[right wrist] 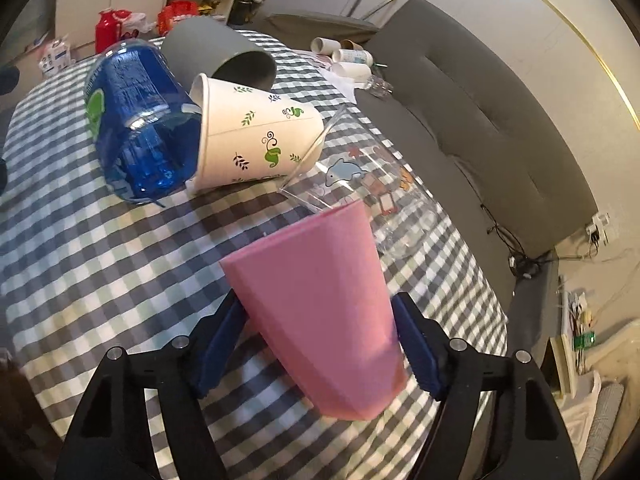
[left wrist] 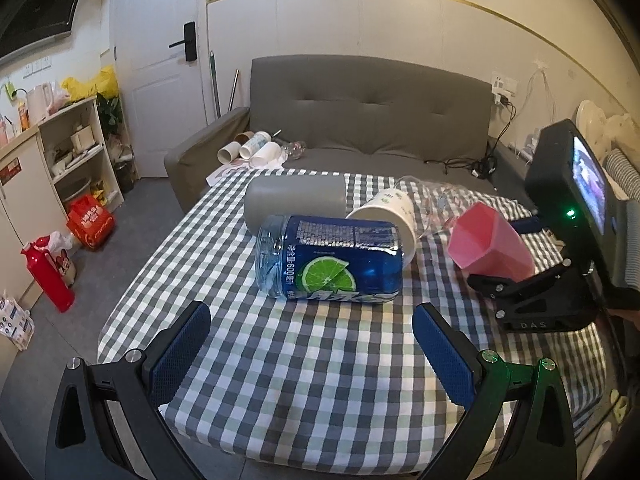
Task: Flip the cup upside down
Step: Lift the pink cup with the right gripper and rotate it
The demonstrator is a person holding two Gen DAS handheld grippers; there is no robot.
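A pink faceted cup (right wrist: 324, 312) is gripped between the blue pads of my right gripper (right wrist: 320, 340), held tilted above the checked tablecloth (right wrist: 100, 264). In the left wrist view the same pink cup (left wrist: 490, 242) shows at the right with its open mouth facing left, held by the right gripper (left wrist: 520, 280). My left gripper (left wrist: 312, 344) is open and empty, low over the near part of the table, just in front of the blue cup.
Lying on their sides on the cloth are a blue cut bottle cup (left wrist: 328, 258), a grey cup (left wrist: 294, 200), a white paper cup (left wrist: 386, 212) and a clear plastic cup (right wrist: 372, 196). A grey sofa (left wrist: 368, 112) stands behind the table.
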